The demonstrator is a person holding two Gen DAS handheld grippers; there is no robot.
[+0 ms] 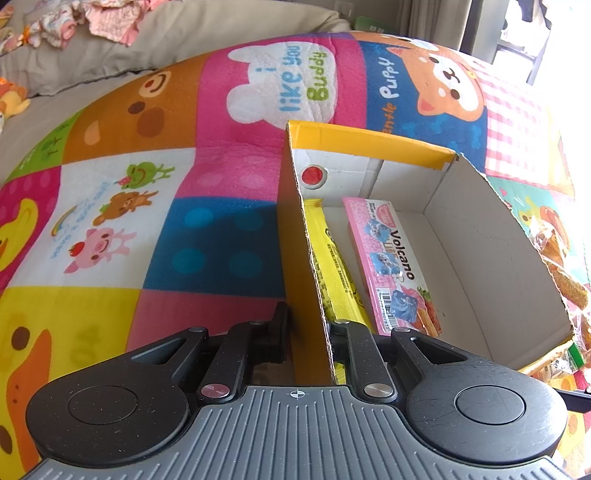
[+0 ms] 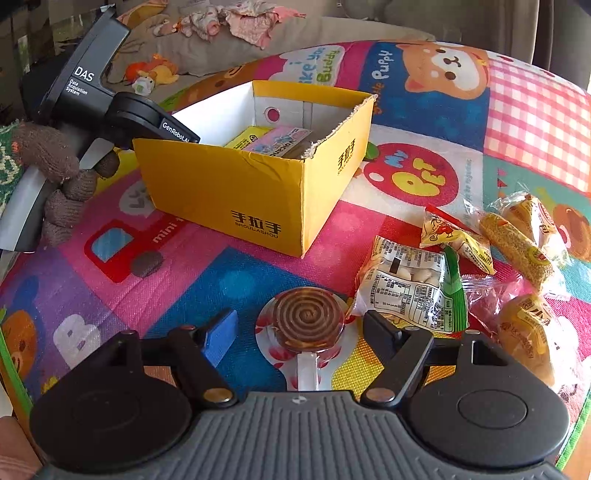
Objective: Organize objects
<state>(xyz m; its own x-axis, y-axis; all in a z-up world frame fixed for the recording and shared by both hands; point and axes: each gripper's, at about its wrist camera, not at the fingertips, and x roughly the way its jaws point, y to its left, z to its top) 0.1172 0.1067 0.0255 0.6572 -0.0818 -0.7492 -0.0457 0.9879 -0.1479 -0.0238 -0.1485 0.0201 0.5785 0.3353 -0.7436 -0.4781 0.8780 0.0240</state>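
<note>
A yellow cardboard box point(image 2: 229, 195) stands on the colourful play mat; its side wall point(image 1: 310, 258) shows in the left wrist view. Inside lie a yellow stick pack point(image 1: 338, 273) and a pink Volcano box point(image 1: 395, 266). My left gripper point(image 1: 310, 332) is shut on the box's side wall, one finger outside, one inside. My right gripper point(image 2: 299, 328) is open, its fingers either side of a brown spiral lollipop point(image 2: 308, 317) lying on the mat in clear wrap. The left gripper's body point(image 2: 110, 107) shows behind the box.
Several wrapped snacks lie right of the lollipop: a peanut pack point(image 2: 410, 291), a red-yellow packet point(image 2: 454, 236), a sesame stick point(image 2: 517, 247) and yellow cakes point(image 2: 528, 328). A beige sofa with clothes point(image 2: 236, 18) and a plush toy point(image 2: 151, 72) is behind the mat.
</note>
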